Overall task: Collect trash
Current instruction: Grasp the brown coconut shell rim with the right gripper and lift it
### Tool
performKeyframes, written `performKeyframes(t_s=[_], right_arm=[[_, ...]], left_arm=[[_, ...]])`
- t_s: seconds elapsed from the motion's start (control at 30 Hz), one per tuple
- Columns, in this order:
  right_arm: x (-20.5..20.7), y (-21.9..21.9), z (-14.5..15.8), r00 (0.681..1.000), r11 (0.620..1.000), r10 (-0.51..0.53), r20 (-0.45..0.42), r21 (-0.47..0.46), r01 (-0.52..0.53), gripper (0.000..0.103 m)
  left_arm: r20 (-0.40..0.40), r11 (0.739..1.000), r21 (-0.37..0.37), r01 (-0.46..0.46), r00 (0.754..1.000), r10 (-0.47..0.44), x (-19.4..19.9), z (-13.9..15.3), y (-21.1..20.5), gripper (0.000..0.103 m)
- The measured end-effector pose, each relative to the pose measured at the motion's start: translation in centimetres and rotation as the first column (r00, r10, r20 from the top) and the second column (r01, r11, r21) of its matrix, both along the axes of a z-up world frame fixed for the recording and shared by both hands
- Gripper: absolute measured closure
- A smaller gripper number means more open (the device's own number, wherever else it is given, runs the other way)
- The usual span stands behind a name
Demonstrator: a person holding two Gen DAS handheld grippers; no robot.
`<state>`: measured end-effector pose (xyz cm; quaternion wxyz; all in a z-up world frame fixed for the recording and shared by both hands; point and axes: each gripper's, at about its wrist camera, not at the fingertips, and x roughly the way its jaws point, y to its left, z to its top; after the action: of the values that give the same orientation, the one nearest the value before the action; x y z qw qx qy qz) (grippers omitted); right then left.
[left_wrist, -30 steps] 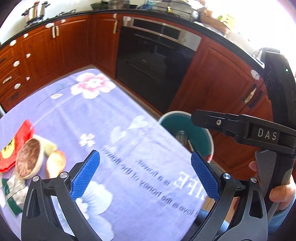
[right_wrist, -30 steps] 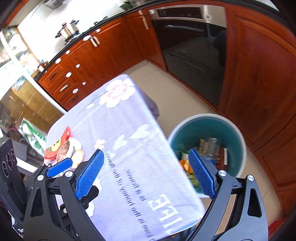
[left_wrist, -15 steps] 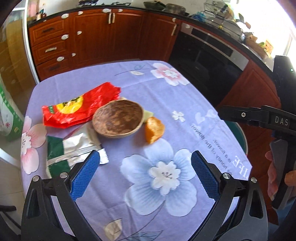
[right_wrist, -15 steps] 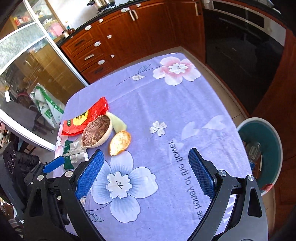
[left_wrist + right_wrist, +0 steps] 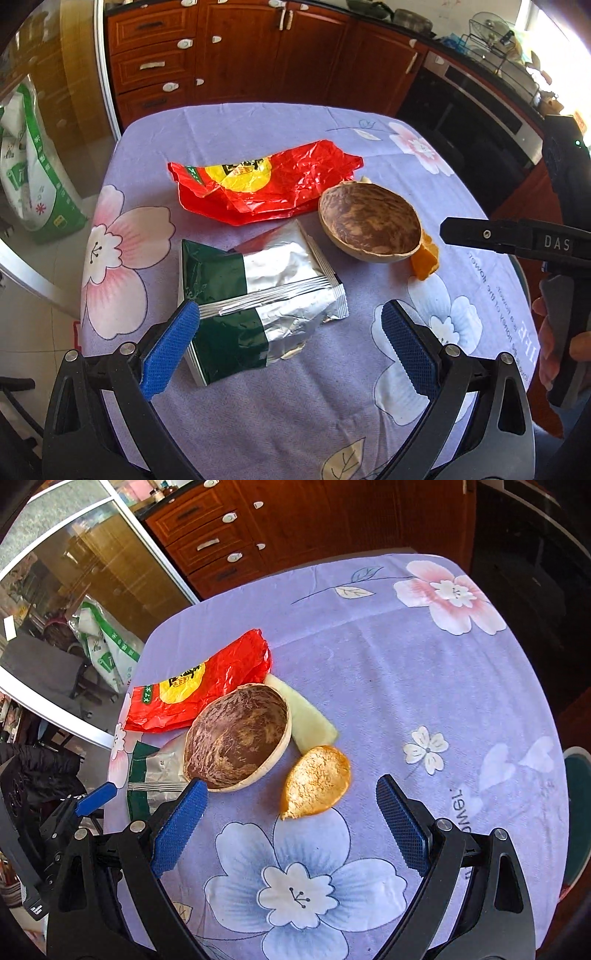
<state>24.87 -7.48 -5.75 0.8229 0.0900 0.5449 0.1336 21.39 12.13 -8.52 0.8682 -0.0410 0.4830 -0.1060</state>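
On the lilac flowered tablecloth point(image 5: 229, 125) lie a green and silver foil packet point(image 5: 258, 299), a red snack wrapper point(image 5: 266, 184), a brown coconut half-shell point(image 5: 369, 225) and an orange peel point(image 5: 426, 260). My left gripper point(image 5: 290, 349) is open, its left finger right by the packet's near-left edge. My right gripper point(image 5: 291, 829) is open just before the orange peel point(image 5: 317, 781), with the shell point(image 5: 236, 736), a pale rind slice point(image 5: 308, 718), the red wrapper point(image 5: 199, 686) and the foil packet point(image 5: 155, 771) beyond.
A teal trash bin point(image 5: 578, 805) stands on the floor off the table's right edge. Wooden cabinets point(image 5: 258, 55) and an oven point(image 5: 476, 107) line the far side. A green and white sack point(image 5: 26, 177) stands by a glass door at left.
Both grippers have swung from the bin side of the table back toward the trash pile, and now sit closer and lower over it. Both stay open and empty.
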Motion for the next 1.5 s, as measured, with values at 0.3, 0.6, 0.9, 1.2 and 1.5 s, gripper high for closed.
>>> performKeyframes(t_s=[0.3,0.6,0.9,1.2,1.5], right_arm=[[3.4,1.6,-1.2,0.999,0.999,0.027,0.022,-0.031,-0.026,0.021],[5.1,3.1,-3.1,0.998,0.997,0.066,-0.025,-0.028,-0.067,0.043],[5.0,4.3,-3.5,0.996,0.996,0.085,-0.015,-0.032,-0.085,0.059],[4.2,5.0,-3.0,0.994,0.992,0.109,0.031,-0.066,-0.107,0.095],[4.1,3.7,-3.3,0.996,0.994,0.091,0.023,-0.065,-0.089,0.095]], left_arm=[[0.029,1.0,0.026,0.001,1.0,-0.002,2.1,0.0,1.3,0.004],[0.022,0.997,0.024,-0.076,0.997,0.076,5.4,-0.4,4.8,0.004],[0.008,0.997,0.011,-0.079,0.997,0.079,7.0,-1.0,5.0,0.004],[-0.012,0.995,-0.015,-0.098,0.995,0.098,9.4,-1.5,5.4,0.004],[-0.035,0.996,-0.012,-0.091,0.995,0.09,11.0,-2.6,4.3,0.006]])
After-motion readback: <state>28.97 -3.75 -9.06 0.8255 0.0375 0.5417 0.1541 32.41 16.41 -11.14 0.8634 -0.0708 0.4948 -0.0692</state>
